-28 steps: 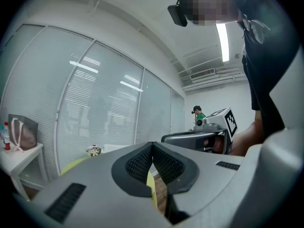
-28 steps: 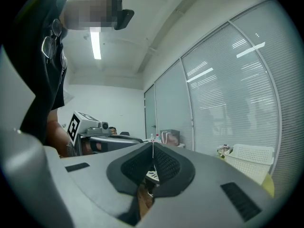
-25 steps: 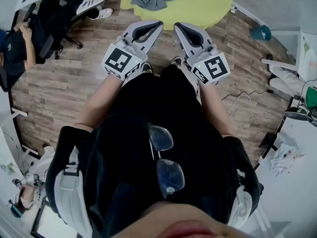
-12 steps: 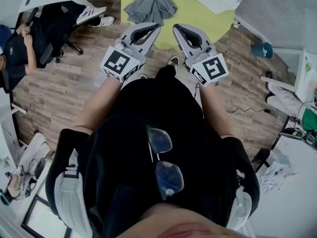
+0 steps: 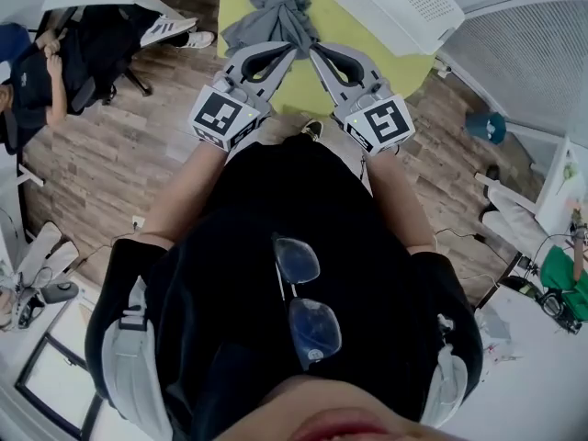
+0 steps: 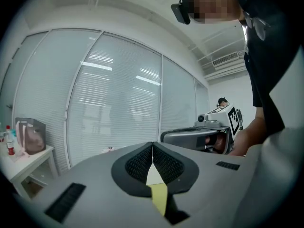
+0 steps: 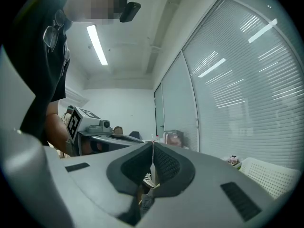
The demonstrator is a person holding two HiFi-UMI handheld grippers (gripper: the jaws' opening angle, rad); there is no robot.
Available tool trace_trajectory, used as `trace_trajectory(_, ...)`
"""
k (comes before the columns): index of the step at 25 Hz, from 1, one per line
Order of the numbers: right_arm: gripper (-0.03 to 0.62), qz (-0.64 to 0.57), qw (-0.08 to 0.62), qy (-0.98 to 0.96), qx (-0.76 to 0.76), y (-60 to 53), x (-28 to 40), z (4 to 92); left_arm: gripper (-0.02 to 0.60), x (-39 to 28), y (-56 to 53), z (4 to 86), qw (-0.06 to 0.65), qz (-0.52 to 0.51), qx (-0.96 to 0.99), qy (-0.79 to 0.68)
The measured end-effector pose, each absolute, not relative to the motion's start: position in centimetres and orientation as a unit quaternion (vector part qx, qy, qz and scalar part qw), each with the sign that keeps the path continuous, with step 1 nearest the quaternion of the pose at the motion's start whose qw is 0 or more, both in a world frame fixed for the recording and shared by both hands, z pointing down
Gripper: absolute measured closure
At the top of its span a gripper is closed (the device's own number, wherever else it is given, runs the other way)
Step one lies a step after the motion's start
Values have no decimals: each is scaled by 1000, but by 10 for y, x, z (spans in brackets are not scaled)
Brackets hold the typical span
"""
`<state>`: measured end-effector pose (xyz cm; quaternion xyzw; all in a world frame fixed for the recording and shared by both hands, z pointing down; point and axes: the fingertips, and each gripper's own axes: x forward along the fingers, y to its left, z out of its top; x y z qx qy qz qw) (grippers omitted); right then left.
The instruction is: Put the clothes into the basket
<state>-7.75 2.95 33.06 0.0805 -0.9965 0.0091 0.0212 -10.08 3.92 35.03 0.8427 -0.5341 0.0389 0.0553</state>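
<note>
1. My left gripper (image 6: 152, 145) has its jaws pressed together with nothing between them (the dark pads meet in one thin line at the tip).
2. My right gripper (image 7: 152, 144) reads the same in its own view. The jaws are closed tip to tip and hold nothing.
3. In the head view I see both grippers held out side by side in front of the person's body. Their tips are close to each other over the near edge of a round yellow-green surface (image 5: 323, 28). I cannot tell whether that is a mat or a low table.
4. The clothes (image 5: 276, 5), a crumpled grey garment, lie on that surface just beyond the gripper tips. Neither gripper touches them.
5. The white basket (image 5: 400, 3) sits at the far right edge of the same surface, to the right of the clothes and apart from them.
6. Around it all is a wooden floor (image 5: 119, 163). A seated person (image 5: 37, 81) is at the upper left, well apart from my grippers.
</note>
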Motion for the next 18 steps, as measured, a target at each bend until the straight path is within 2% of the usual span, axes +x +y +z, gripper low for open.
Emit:
trace_trajectory(9,569,20,15,-998,58,-25,-70,347,571,-101,-12,363,68,54,810,-581)
trace_trajectory(18,569,22,30,-998,54,-63,-100,377,571,-134,-54,407,105,86,791,-596)
